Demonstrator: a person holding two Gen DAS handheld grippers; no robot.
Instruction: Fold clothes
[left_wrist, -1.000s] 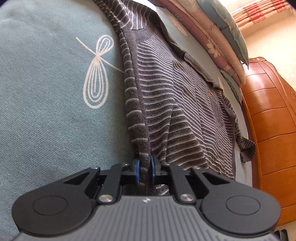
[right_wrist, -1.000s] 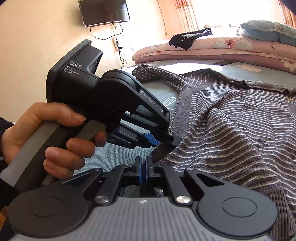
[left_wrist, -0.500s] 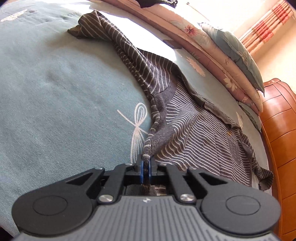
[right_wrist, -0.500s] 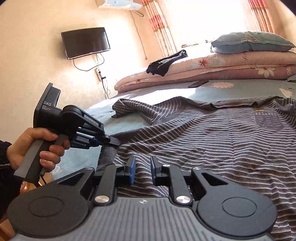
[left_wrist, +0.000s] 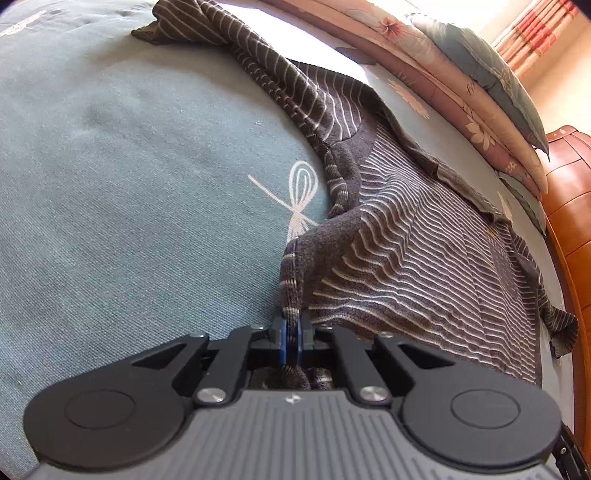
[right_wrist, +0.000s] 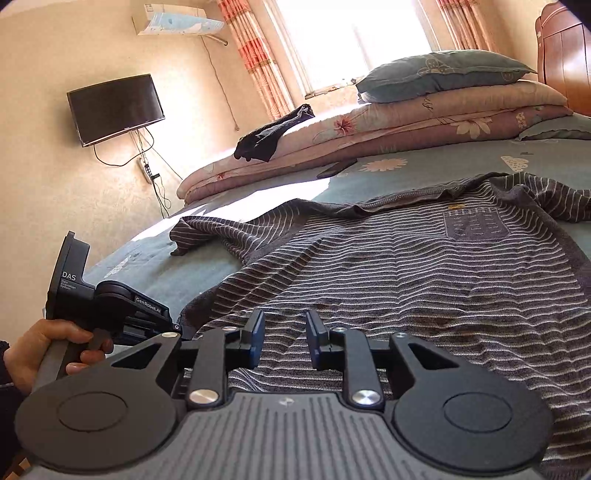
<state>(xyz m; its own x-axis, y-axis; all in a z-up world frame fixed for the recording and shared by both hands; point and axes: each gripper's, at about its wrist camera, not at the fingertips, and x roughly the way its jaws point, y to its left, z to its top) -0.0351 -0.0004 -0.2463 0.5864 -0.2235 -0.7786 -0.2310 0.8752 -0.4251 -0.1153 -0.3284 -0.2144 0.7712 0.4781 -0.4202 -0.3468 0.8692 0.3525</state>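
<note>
A dark grey sweater (left_wrist: 417, 251) with thin white stripes lies spread on a teal bedsheet (left_wrist: 129, 192). My left gripper (left_wrist: 291, 334) is shut on the sweater's ribbed hem corner, which rises a little off the sheet. One sleeve (left_wrist: 236, 40) trails to the far left. In the right wrist view the same sweater (right_wrist: 406, 273) fills the middle, chest patch (right_wrist: 474, 225) to the right. My right gripper (right_wrist: 284, 339) hovers just above the hem with its jaws opening and nothing between them. The left gripper (right_wrist: 177, 328) shows there at the left, held by a hand (right_wrist: 40, 350).
Folded floral quilts (right_wrist: 388, 129) with a teal pillow (right_wrist: 439, 72) line the bed's far side, a black garment (right_wrist: 273, 136) draped on them. A dark phone (right_wrist: 336, 168) lies on the sheet. A wooden headboard (left_wrist: 569, 229) stands right. A television (right_wrist: 116, 109) hangs on the wall.
The right gripper went from shut to open and drew back from the left gripper along the hem. The left gripper stayed shut on the hem corner, tilting up so more of the bed shows.
</note>
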